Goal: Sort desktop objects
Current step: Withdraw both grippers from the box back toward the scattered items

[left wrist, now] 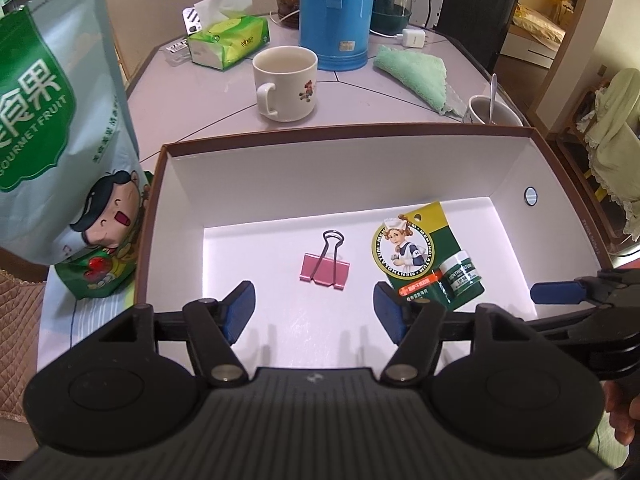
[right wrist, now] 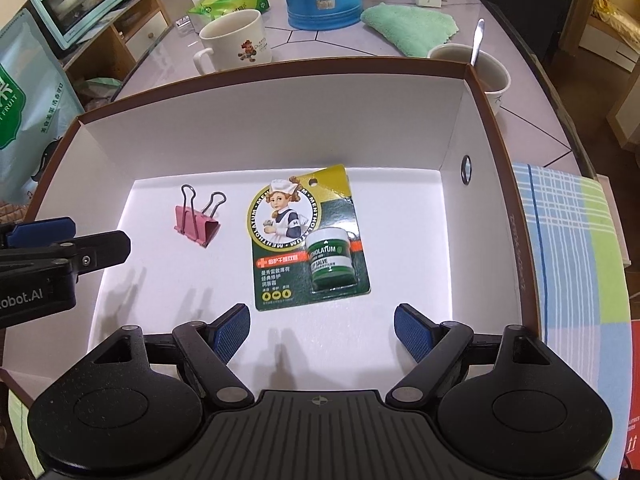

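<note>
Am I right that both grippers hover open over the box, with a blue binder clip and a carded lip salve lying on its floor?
Not quite: the binder clip is pink, not blue, as the right wrist view shows. The rest holds: the left gripper and right gripper are both open over the box, and the carded lip salve lies on its floor beside the clip.

Both pictures were bright and sharp. The white box [right wrist: 280, 152] floor glared (almost washed out). Soft grey shadows lay near the bottom. Straight edges curved at the sides.
</note>
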### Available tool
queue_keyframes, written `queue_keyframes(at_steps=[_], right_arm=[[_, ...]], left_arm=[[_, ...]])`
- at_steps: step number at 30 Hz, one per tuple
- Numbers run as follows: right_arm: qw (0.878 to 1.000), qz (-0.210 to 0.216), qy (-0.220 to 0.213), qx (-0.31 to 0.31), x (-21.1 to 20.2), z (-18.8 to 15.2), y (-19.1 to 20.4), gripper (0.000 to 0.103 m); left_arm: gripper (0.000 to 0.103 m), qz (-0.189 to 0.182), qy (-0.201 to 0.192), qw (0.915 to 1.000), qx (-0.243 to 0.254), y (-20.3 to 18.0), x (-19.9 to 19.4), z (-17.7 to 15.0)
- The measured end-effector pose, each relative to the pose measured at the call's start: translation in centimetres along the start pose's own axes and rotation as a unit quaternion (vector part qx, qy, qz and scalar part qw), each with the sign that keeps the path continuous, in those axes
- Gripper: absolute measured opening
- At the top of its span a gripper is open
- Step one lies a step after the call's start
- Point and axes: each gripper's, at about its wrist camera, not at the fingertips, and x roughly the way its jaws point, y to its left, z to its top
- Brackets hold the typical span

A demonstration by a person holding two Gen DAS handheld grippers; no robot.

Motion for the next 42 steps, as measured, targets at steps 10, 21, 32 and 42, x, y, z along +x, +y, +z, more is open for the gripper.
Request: queue_keyframes(at_steps=[10,21,32,42], right_arm=[[0.999,0.012,-0.034,0.002,-3.0,-1.5,0.2,0.082],[0.996,0.023,-0.084,0.009,-7.4,-3.4,0.4,0.082],[0.99,0.042,-0.13,0.018,-11.7,-6.4,-0.1,0.082],[0.985,0.043,-0.167,0.004,-15.3,-9.9,-1.1,0.082]], left_arm=[[0.067,0.005,-0.02,0.9998,0.005,-0.6,-3.0,-1.3],[0.069,0.011,-0.047,0.9988,0.007,-1.1,-7.1,-2.9],[0.071,0.015,-0.066,0.9976,0.014,-2.3,-10.5,-5.2],[0.076,0.021,-0.08,0.9964,0.019,-3.2,-13.4,-7.9]])
